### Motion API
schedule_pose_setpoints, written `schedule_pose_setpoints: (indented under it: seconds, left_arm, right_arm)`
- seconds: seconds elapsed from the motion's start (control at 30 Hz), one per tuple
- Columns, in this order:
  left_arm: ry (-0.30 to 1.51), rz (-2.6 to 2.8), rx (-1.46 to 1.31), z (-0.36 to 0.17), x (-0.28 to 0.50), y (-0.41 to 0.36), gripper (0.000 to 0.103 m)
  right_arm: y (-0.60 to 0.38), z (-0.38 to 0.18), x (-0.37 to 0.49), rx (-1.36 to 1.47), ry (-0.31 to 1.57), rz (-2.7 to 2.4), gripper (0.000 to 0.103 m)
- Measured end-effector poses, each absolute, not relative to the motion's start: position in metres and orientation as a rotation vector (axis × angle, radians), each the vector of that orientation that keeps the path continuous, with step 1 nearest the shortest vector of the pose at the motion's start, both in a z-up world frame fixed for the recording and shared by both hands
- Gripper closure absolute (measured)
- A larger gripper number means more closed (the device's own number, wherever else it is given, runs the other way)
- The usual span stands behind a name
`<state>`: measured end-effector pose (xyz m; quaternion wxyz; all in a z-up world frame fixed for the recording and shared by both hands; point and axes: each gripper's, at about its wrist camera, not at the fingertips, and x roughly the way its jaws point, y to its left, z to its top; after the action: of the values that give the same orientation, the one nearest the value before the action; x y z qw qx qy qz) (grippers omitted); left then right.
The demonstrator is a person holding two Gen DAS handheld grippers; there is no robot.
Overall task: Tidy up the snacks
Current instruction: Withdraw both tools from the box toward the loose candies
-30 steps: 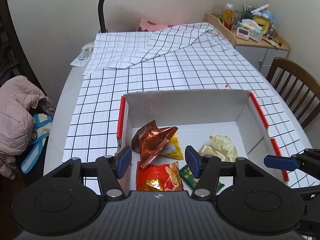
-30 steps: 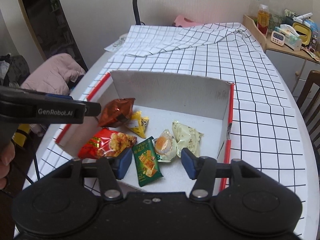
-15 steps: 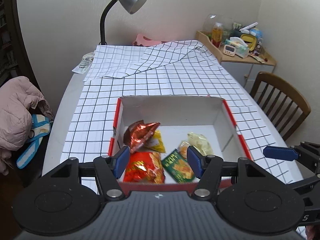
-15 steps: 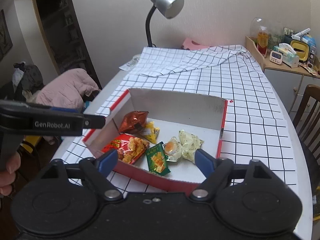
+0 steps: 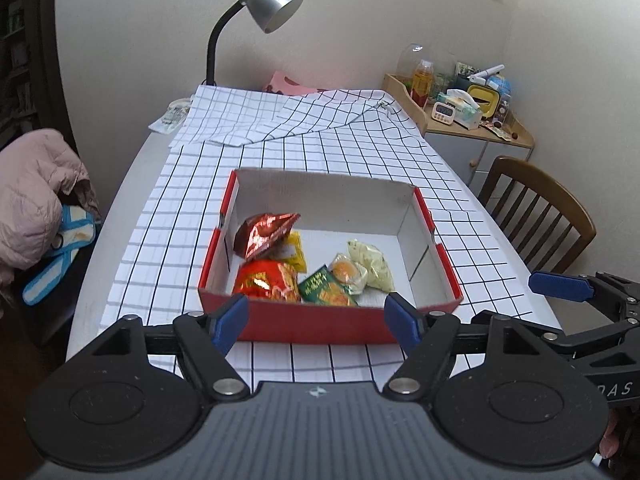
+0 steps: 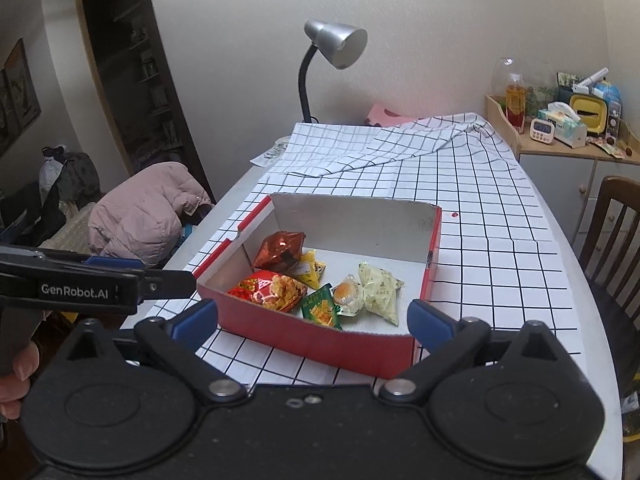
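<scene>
A red cardboard box (image 5: 304, 326) with white inner walls stands on the checked tablecloth; it also shows in the right wrist view (image 6: 320, 346). Inside lie several snacks: a copper foil bag (image 5: 264, 234), a red bag (image 5: 266, 280), a yellow packet (image 5: 294, 250), a green packet (image 5: 326, 288), an egg-print packet (image 5: 348, 272) and a pale packet (image 5: 370, 264). My left gripper (image 5: 318, 320) is open and empty, in front of the box's near wall. My right gripper (image 6: 314, 322) is open and empty, near the box's near right side.
A grey desk lamp (image 5: 264, 4) stands at the table's far end. A wooden chair (image 5: 536, 216) is at the right. A side cabinet (image 5: 472, 120) holds clutter. A pink jacket (image 5: 32, 192) lies on a seat at the left.
Both grippers have pulled back and up from above the box; the whole box now shows in front of them. Both have opened wider. The snacks have not moved.
</scene>
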<state>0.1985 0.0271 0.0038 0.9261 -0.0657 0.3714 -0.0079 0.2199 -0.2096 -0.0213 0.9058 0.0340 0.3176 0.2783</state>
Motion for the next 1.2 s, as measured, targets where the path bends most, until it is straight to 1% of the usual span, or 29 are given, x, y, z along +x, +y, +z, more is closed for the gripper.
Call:
schedule_pose_setpoints:
  seconds: [0.13,0.27,0.37,0.63,0.83,1.03,1.13,1.2]
  left_arm:
    - [0.769,-0.008,-0.195,-0.004,0.183,0.032,0.02]
    - [0.782,0.019,-0.239,-0.014,0.172,0.037,0.019]
    - [0.795,0.04,-0.272,-0.024,0.164,0.04,0.014]
    - [0.87,0.087,-0.256,-0.056,0.161,0.037,0.013]
    - [0.934,0.107,-0.209,-0.085,0.168,0.033,0.013]
    - [0.978,0.118,-0.18,-0.11,0.173,0.033,0.013]
    - [0.99,0.101,-0.168,-0.119,0.177,0.032,0.013]
    - [0.996,0.09,-0.154,-0.124,0.18,0.031,0.013]
  right_arm:
    - [-0.212,-0.025,0.206,0.049,0.639,0.582,0.0]
    - [-0.214,-0.034,0.194,0.03,0.631,0.579,0.0]
    - [-0.216,-0.043,0.187,0.016,0.639,0.559,0.0]
    - [-0.229,-0.078,0.179,0.043,0.717,0.511,0.0]
    - [-0.227,-0.105,0.176,0.009,0.772,0.491,0.001]
    - [-0.225,-0.13,0.177,-0.003,0.842,0.467,0.004]
    - [-0.225,-0.141,0.179,0.0,0.876,0.464,0.008]
    - [-0.223,-0.147,0.181,-0.005,0.896,0.461,0.013]
